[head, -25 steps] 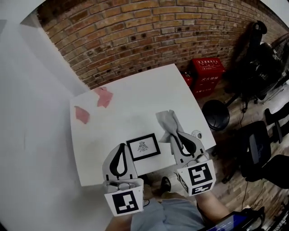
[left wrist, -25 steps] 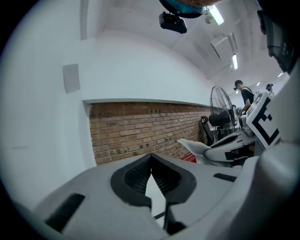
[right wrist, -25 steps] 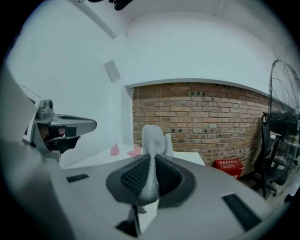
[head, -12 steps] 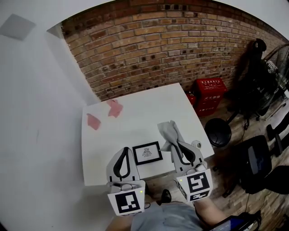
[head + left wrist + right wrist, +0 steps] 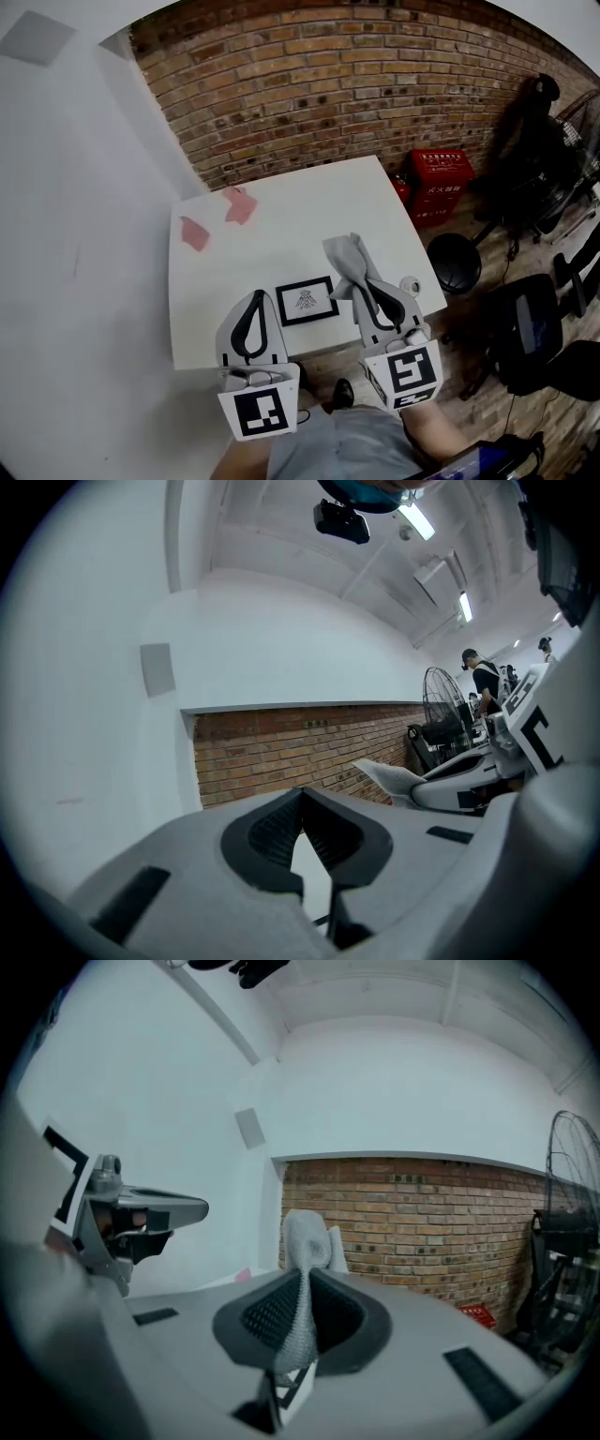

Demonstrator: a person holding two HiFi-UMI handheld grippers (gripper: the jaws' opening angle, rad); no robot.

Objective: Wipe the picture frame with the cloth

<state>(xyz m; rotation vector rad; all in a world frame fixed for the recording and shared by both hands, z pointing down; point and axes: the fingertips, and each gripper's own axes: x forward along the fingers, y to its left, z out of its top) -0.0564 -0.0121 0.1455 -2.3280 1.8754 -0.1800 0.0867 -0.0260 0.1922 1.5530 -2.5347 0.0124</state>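
Note:
A small black picture frame (image 5: 307,300) with a white mat lies flat near the front edge of the white table (image 5: 281,225). My right gripper (image 5: 368,286) is shut on a grey cloth (image 5: 345,258), held to the right of the frame; in the right gripper view the cloth (image 5: 302,1269) sticks up from between the closed jaws. My left gripper (image 5: 256,302) hangs just left of the frame with its jaws shut and nothing in them. In the left gripper view the left gripper (image 5: 302,803) points at the brick wall.
Two pink cloths (image 5: 241,204) (image 5: 194,232) lie at the table's back left. A brick wall (image 5: 356,84) stands behind it. A red crate (image 5: 439,173), a black stool (image 5: 454,262) and office chairs (image 5: 530,319) stand to the right.
The head view has shifted slightly; both grippers and the cloth keep about the same places beside the frame.

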